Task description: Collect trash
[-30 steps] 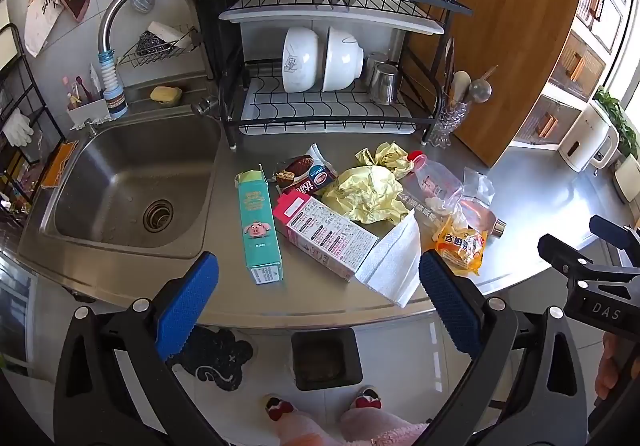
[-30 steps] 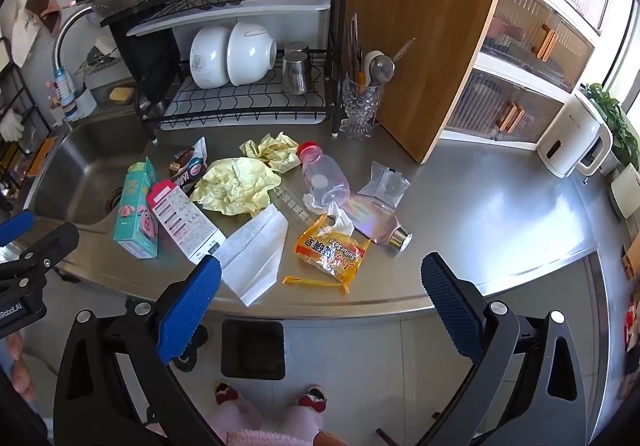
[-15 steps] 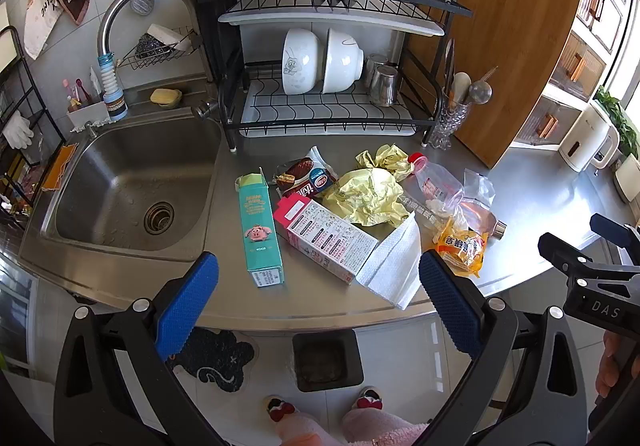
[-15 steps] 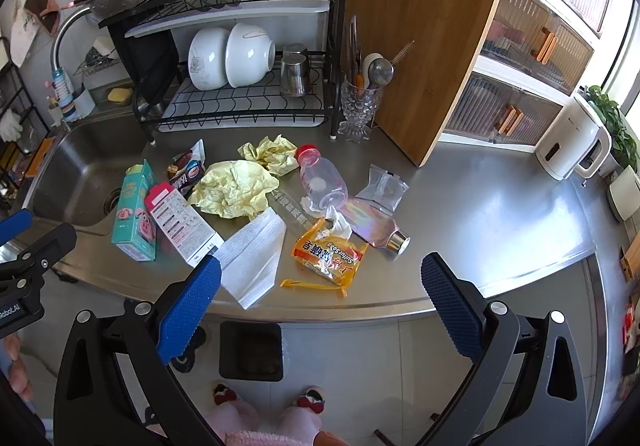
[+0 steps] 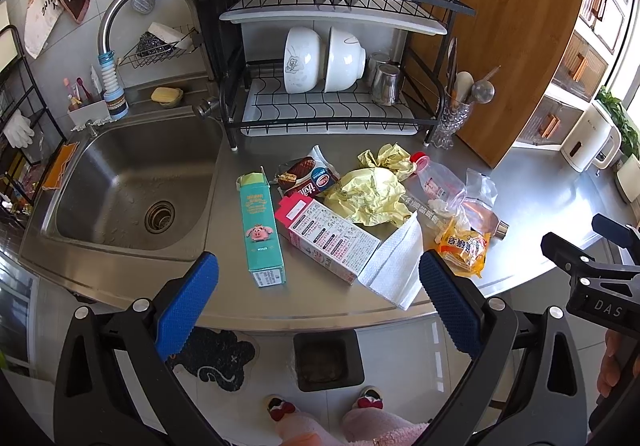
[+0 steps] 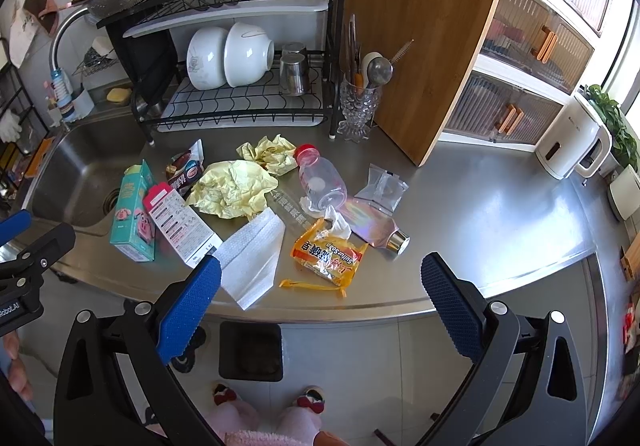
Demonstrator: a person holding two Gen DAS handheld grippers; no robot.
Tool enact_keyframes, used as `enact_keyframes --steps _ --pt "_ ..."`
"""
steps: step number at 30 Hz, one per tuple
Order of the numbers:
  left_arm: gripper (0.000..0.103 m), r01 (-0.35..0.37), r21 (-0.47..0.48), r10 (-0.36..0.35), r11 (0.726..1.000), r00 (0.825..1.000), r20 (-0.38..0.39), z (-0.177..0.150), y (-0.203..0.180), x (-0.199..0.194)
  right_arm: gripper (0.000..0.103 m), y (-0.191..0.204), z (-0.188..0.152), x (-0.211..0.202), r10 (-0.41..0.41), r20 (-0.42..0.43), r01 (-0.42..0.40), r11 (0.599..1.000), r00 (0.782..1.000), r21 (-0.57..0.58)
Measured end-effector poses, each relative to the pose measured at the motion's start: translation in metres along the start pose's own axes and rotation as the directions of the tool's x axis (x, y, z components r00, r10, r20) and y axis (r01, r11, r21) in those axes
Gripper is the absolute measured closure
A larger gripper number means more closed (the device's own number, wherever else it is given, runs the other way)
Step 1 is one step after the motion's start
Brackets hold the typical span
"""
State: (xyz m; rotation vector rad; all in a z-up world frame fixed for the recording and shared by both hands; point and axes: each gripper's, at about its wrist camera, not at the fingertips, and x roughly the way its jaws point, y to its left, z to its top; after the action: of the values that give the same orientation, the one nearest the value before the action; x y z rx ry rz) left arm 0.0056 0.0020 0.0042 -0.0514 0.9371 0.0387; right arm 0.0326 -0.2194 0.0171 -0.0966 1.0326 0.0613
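Trash lies on the steel counter (image 5: 320, 302): a teal carton (image 5: 261, 229), a pink-and-white box (image 5: 330, 238), a white paper towel (image 5: 396, 266), crumpled yellow paper (image 5: 366, 195), a snack wrapper (image 5: 308, 175), a clear bottle with a red cap (image 6: 320, 179), an orange soap wrapper (image 6: 328, 256) and an iridescent pouch (image 6: 376, 226). A black bin (image 5: 328, 360) stands on the floor below the counter edge. My left gripper (image 5: 318, 306) is open and empty, in front of the counter. My right gripper (image 6: 320, 302) is open and empty, to its right.
A sink (image 5: 120, 189) is at the left. A dish rack (image 5: 332, 61) with bowls stands behind the trash. A wooden board (image 6: 424, 25) leans at the back right, with a utensil glass (image 6: 358, 107) beside it. A white kettle (image 6: 572, 143) is far right.
Both grippers have drifted slightly toward the counter; the scene looks a little closer. Nothing on the counter has moved.
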Motion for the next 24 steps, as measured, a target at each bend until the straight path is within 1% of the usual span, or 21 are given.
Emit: enact_keyframes --steps 24 --pt "0.008 0.000 -0.001 0.000 1.000 1.000 0.004 -0.0008 -0.0003 0.0000 0.003 -0.0031 0.0010 -0.0009 -0.006 0.006 0.006 1.000 1.000 0.005"
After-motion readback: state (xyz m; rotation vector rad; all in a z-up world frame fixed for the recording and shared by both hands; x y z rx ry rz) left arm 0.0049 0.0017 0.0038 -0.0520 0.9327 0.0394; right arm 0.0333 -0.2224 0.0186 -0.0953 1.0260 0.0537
